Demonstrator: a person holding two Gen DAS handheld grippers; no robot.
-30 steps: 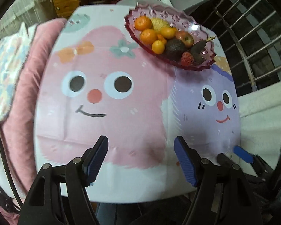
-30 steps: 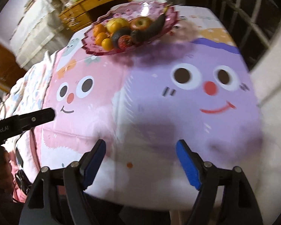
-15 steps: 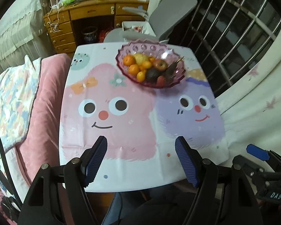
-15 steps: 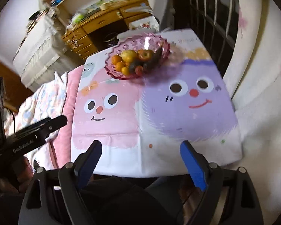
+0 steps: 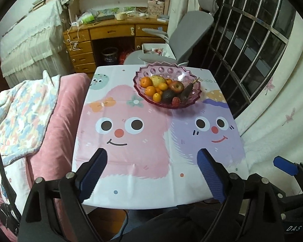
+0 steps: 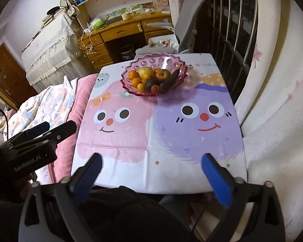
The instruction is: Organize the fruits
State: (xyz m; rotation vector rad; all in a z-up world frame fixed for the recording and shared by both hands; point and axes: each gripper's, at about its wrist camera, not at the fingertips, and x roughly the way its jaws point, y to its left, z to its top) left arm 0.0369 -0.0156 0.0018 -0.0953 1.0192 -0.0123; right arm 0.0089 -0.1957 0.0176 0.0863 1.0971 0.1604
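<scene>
A pink glass bowl (image 5: 149, 96) (image 6: 131, 89) stands at the far end of the table. It holds oranges (image 5: 145, 82), a yellow pear (image 5: 157, 79), a red apple (image 5: 176, 86) (image 6: 162, 74), an avocado (image 5: 168, 96), a strawberry (image 5: 175, 101) and a dark long fruit (image 5: 185, 93). My left gripper (image 5: 151, 171) is open and empty, held back over the table's near edge. My right gripper (image 6: 151, 171) is open and empty, also at the near edge. Each gripper shows at the side of the other's view.
The table (image 5: 151, 193) wears a cloth with a pink and a purple cartoon face. A pink cushion and quilt (image 5: 30, 117) lie to the left. A grey chair (image 5: 183, 40), a wooden desk (image 5: 111, 34) and a barred window (image 5: 252, 46) stand beyond.
Both grippers have pulled back and up from the table. The bowl now looks farther away, and the whole table and room show. Both stayed open.
</scene>
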